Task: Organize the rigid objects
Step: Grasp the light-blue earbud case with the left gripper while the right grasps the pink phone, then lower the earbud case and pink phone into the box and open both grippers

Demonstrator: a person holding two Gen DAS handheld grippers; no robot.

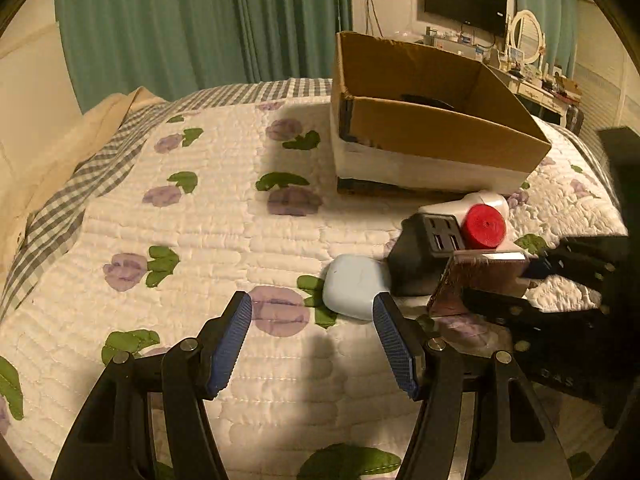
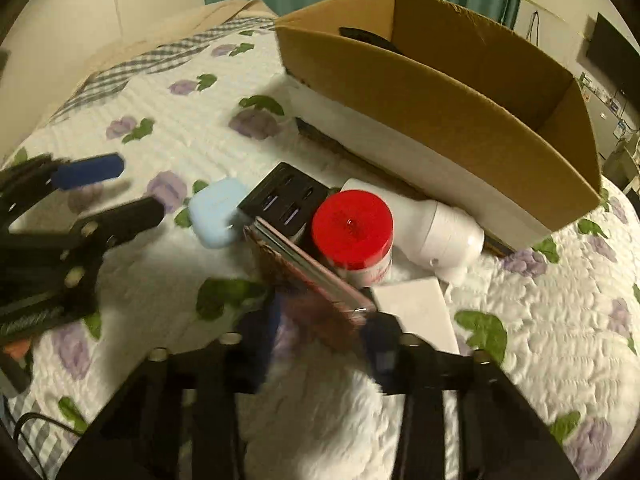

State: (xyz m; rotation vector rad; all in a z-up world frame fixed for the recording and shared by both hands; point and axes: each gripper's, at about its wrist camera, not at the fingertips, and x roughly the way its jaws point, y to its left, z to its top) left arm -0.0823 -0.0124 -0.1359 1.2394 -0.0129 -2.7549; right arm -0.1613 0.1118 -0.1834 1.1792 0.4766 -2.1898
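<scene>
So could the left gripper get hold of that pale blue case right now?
Probably yes. The left gripper is open and the pale blue case lies just ahead of its fingertips on the quilt, nothing between them. The black power block touches the case's right side, leaving that finger little room.

Count: 6 loose items + 1 box on the bed.

1 cardboard box [image 2: 460, 120], w/ 1 dark item [image 2: 368, 38] inside, partly hidden, can't ID. On the quilt: 1 light-blue case [image 2: 214, 212], 1 black power cube [image 2: 286, 200], 1 red-lidded jar [image 2: 354, 226], 1 white bottle-shaped device [image 2: 444, 236], 1 flat white card [image 2: 416, 312], 1 brownish flat box [image 2: 308, 280]. 2 hand-held grippers: left hand-held gripper [image 1: 314, 340], right hand-held gripper [image 2: 320, 332].
</scene>
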